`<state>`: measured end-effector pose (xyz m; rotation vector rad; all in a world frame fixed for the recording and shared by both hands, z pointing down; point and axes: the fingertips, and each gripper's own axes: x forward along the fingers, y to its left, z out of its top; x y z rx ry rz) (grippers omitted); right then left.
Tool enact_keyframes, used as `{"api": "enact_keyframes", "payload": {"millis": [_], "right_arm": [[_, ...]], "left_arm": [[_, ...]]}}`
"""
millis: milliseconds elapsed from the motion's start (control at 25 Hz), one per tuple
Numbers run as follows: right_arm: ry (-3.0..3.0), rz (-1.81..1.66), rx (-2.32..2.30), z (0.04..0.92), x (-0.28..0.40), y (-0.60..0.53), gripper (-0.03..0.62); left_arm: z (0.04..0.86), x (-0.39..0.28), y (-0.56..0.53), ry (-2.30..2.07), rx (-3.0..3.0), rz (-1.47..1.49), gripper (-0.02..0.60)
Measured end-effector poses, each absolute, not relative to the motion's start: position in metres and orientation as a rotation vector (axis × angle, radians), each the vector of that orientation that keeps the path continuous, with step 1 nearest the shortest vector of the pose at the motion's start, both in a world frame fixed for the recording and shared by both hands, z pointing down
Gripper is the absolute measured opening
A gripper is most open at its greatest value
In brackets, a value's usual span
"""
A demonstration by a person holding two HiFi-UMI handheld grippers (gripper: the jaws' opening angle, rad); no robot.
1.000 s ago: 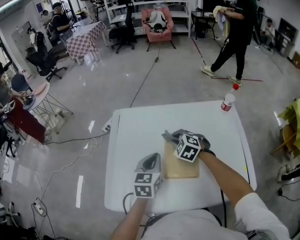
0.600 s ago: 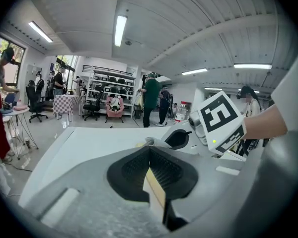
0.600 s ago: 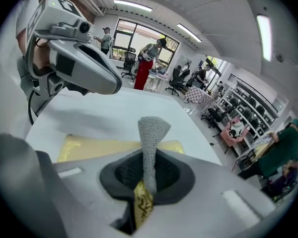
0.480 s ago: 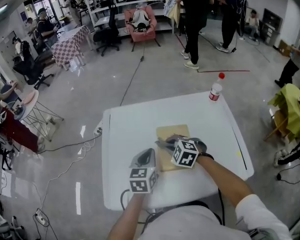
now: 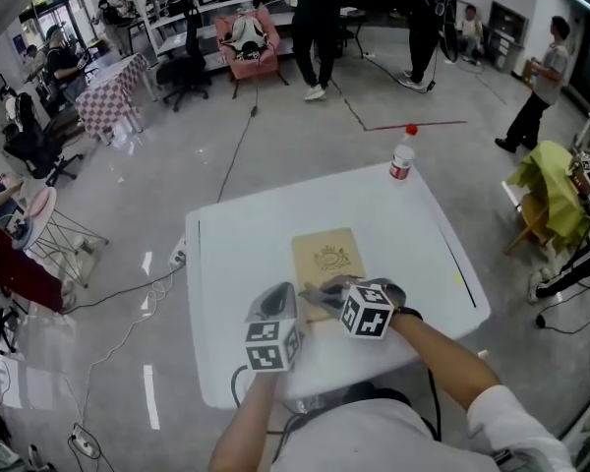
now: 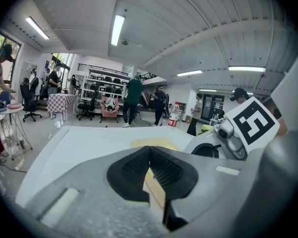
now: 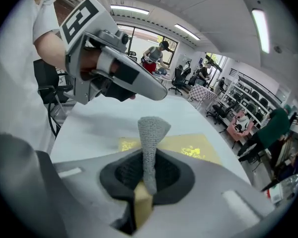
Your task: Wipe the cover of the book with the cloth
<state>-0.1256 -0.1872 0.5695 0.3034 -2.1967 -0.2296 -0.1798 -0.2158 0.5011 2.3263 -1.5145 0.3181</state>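
Note:
A tan book (image 5: pixel 326 255) with a gold emblem lies flat on the white table (image 5: pixel 238 249). My right gripper (image 5: pixel 315 296) sits over the book's near end, shut on a grey knit cloth (image 7: pixel 151 131) that sticks up out of its jaws. In the right gripper view the book (image 7: pixel 191 146) shows just beyond the jaws (image 7: pixel 149 171). At the book's near left corner is my left gripper (image 5: pixel 279 296), its pads pressed together with nothing between them (image 6: pixel 150 155). Whether it touches the book I cannot tell.
A water bottle with a red cap (image 5: pixel 401 159) stands at the table's far right corner. A chair draped in yellow-green fabric (image 5: pixel 551 187) is to the right of the table. Several people stand on the floor beyond, and a cable (image 5: pixel 128 293) runs along the floor at left.
My right gripper has drawn the cloth along the cover toward me, from the book's far end to its near end. More of the cover now shows. The left gripper stayed beside it.

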Motion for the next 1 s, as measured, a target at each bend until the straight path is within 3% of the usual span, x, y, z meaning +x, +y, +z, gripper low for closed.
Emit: {"api": "enact_keyframes", "payload": {"millis": [520,1000], "right_arm": [[-2.257,-0.107,0.127,0.559,-0.121,-0.142,0.026],[-2.244,-0.319,0.302,0.521,-0.158,-0.274,0.026]], "left_arm": [[0.506,-0.182,-0.216,-1.506,2.316,0.312,0.006],[0.524,-0.206,-0.213,-1.592,2.233,0.314,0.006]]}}
